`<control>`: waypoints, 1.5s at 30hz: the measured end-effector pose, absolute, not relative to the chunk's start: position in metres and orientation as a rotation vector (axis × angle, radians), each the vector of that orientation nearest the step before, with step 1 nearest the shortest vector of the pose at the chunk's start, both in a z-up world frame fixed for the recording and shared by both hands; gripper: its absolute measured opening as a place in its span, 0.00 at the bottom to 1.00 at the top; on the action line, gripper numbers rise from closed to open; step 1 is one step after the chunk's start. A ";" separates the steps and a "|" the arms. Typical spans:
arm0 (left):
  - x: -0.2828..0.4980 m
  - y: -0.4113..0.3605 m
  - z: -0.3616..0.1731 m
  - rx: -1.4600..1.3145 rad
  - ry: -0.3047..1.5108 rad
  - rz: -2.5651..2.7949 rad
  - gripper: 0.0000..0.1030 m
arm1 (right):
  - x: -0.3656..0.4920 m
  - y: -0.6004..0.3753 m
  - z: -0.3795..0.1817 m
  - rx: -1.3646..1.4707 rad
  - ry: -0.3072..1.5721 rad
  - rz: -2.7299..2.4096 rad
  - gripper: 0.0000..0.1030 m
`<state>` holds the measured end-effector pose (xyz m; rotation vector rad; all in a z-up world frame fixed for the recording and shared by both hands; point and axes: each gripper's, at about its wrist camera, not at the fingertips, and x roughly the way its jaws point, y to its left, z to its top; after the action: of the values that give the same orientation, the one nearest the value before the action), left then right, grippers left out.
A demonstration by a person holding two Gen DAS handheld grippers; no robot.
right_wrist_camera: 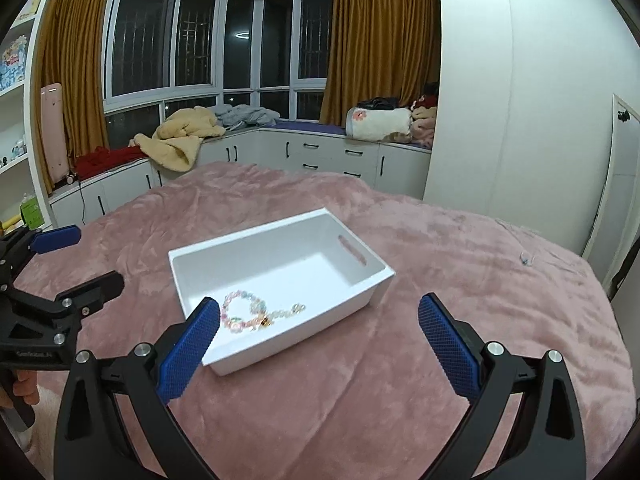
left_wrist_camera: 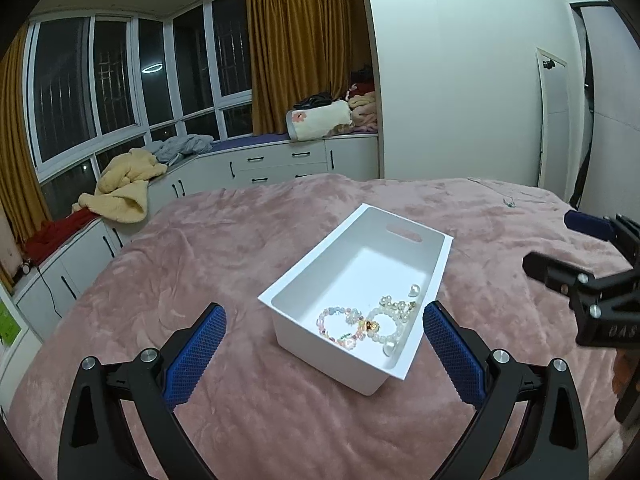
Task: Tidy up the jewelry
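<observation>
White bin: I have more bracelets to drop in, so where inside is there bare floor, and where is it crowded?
The white bin is bare across its far half, below the handle slot. The near end is crowded: the pastel bead bracelet and the pearl bracelet lie touching there.

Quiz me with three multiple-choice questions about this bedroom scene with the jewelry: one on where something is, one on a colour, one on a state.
1. Where do the bead bracelets lie?
A. in the white box
B. on the blanket
C. on the window bench

2. What colour are the curtains?
A. grey
B. golden brown
C. green

3. How are the left tongs and right tongs?
A. both shut
B. one holds a bracelet
C. both open and holding nothing

Answers: 1 A, the beads rest on the box floor at its near end. 2 B, golden-brown cloth hangs beside the windows. 3 C, each pair's blue pads stand wide apart with nothing between.
</observation>
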<state>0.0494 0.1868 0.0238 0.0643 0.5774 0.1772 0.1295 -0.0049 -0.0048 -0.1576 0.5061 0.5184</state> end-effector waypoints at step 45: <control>0.054 0.172 -0.011 0.025 0.589 0.200 0.97 | 0.121 -0.012 -0.030 -0.087 0.512 0.534 0.95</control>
<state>0.0543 0.1717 -0.0114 0.0249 0.5887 0.2004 0.1211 -0.0117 -0.0300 -0.0867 0.5121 0.5341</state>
